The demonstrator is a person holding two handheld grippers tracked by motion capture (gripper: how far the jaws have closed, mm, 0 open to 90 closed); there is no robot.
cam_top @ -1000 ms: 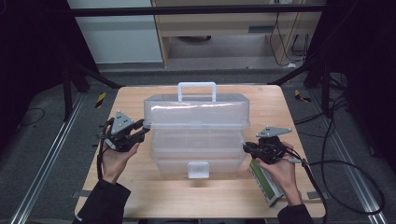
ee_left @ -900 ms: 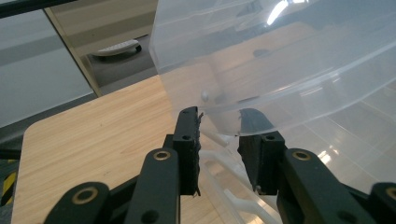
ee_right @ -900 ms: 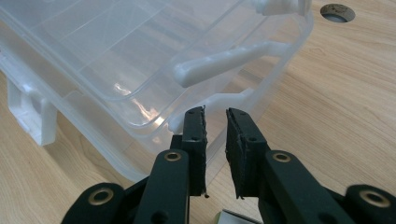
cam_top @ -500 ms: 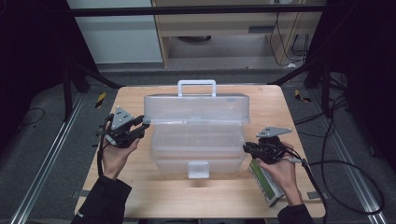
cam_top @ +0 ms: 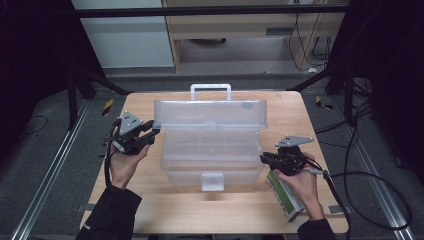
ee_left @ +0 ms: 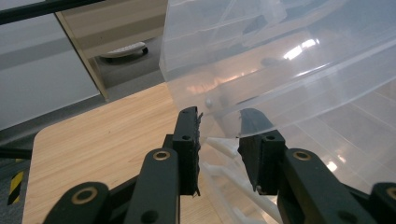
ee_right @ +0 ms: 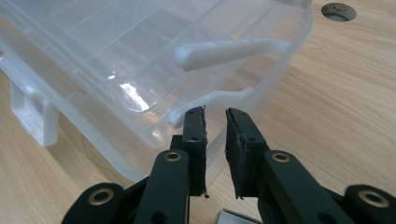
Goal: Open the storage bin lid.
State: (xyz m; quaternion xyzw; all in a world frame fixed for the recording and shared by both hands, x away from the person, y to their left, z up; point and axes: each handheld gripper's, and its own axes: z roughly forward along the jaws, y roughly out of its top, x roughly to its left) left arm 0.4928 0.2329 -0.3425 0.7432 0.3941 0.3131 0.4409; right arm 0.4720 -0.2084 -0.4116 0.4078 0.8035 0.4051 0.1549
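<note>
Toolbox [cam_top: 210,145] of clear plastic, lid raised, white latch in front.

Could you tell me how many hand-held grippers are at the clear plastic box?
2: the left hand-held gripper at the clear plastic box's left end by the lid, the right hand-held gripper at its right end.

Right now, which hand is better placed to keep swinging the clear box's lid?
Left. The left gripper has its fingers open either side of the lid edge at its corner. The right gripper sits low beside the box base, fingers open, holding nothing.
</note>
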